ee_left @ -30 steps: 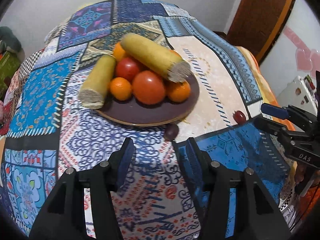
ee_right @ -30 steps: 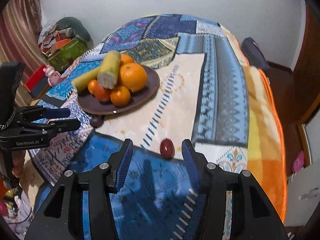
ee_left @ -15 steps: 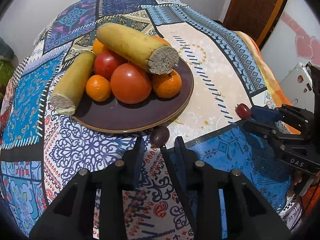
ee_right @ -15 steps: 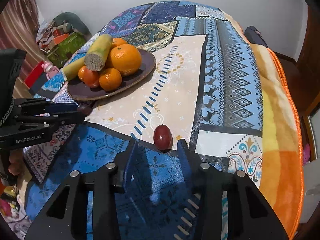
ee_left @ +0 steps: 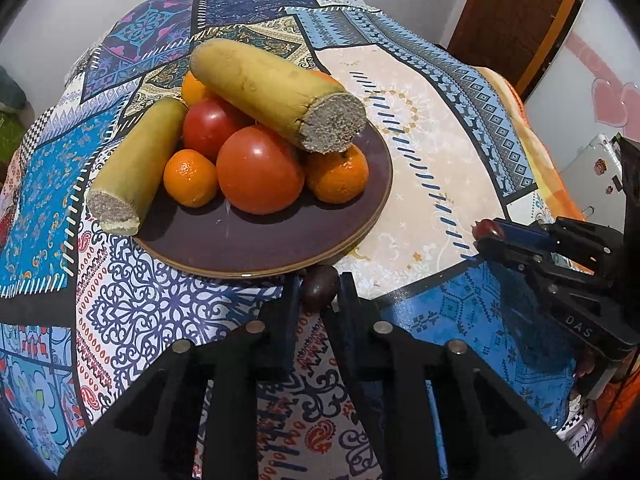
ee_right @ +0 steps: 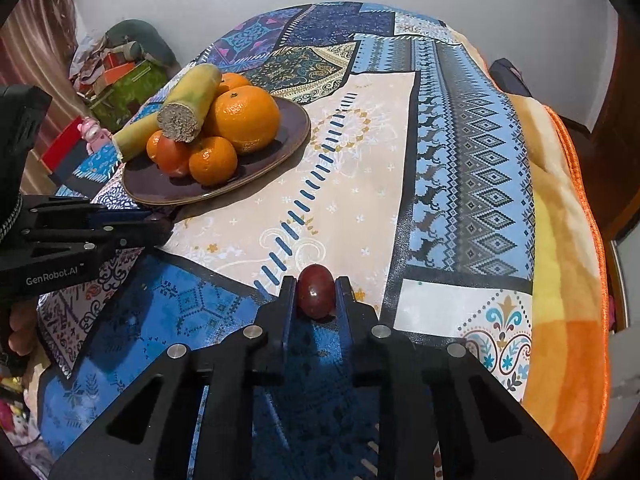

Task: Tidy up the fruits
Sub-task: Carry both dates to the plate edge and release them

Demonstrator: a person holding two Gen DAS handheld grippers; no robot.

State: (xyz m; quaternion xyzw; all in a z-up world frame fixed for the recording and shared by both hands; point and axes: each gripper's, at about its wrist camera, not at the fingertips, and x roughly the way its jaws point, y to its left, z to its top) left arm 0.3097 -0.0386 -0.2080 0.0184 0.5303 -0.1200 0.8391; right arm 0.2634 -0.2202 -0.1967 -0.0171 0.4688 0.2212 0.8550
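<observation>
A dark brown plate [ee_left: 280, 248] holds two cut yellow banana pieces [ee_left: 272, 92], two red tomatoes [ee_left: 260, 176] and several oranges [ee_left: 188, 180]. My left gripper [ee_left: 318, 290] is shut on a dark purple grape [ee_left: 319, 288] on the cloth just in front of the plate rim. My right gripper [ee_right: 316, 294] is shut on a red grape [ee_right: 316, 290] on the cloth, to the right of the plate [ee_right: 280, 152]. Each gripper also shows in the other's view, the right one [ee_left: 486, 236] and the left one [ee_right: 160, 224].
The table is covered with a patterned blue and cream cloth [ee_right: 460, 160]. An orange blanket edge [ee_right: 568, 280] hangs at the right. Cluttered boxes and bags [ee_right: 124, 76] lie on the floor at the left. A brown door [ee_left: 516, 12] stands behind.
Both grippers moved forward and closed: the left one onto the dark grape by the plate, the right one onto the red grape.
</observation>
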